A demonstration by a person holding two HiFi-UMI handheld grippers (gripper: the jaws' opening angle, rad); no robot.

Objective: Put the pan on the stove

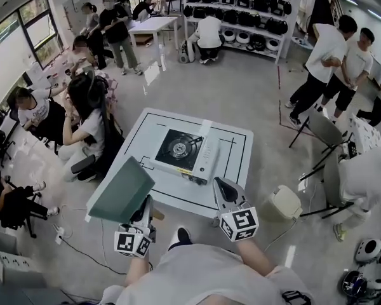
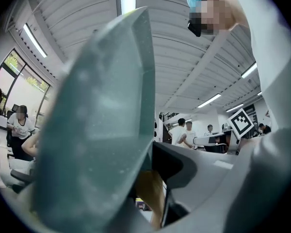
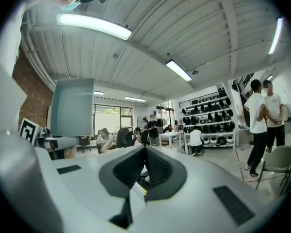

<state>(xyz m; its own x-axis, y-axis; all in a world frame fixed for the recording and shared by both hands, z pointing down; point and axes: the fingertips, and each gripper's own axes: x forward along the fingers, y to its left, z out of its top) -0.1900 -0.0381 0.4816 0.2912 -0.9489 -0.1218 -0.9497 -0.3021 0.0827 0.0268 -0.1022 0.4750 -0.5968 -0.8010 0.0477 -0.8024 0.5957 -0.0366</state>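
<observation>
A square teal-green pan (image 1: 122, 191) with a wooden handle (image 2: 153, 194) hangs tilted over the table's near left corner. My left gripper (image 1: 146, 205) is shut on that handle, and in the left gripper view the pan's body (image 2: 97, 130) fills the left half. The portable gas stove (image 1: 184, 151) stands in the middle of the white table (image 1: 232, 146) with its black burner bare. My right gripper (image 1: 221, 184) hovers at the table's near edge, right of the pan, shut on nothing. In the right gripper view its jaws (image 3: 144, 161) meet and the pan (image 3: 72, 107) shows at left.
People sit close along the table's left side (image 1: 89, 122), and others stand at the far right (image 1: 327, 59). A folding chair (image 1: 324, 132) and a small bin (image 1: 283, 203) stand right of the table. Shelves of dark gear (image 1: 254, 5) line the back wall.
</observation>
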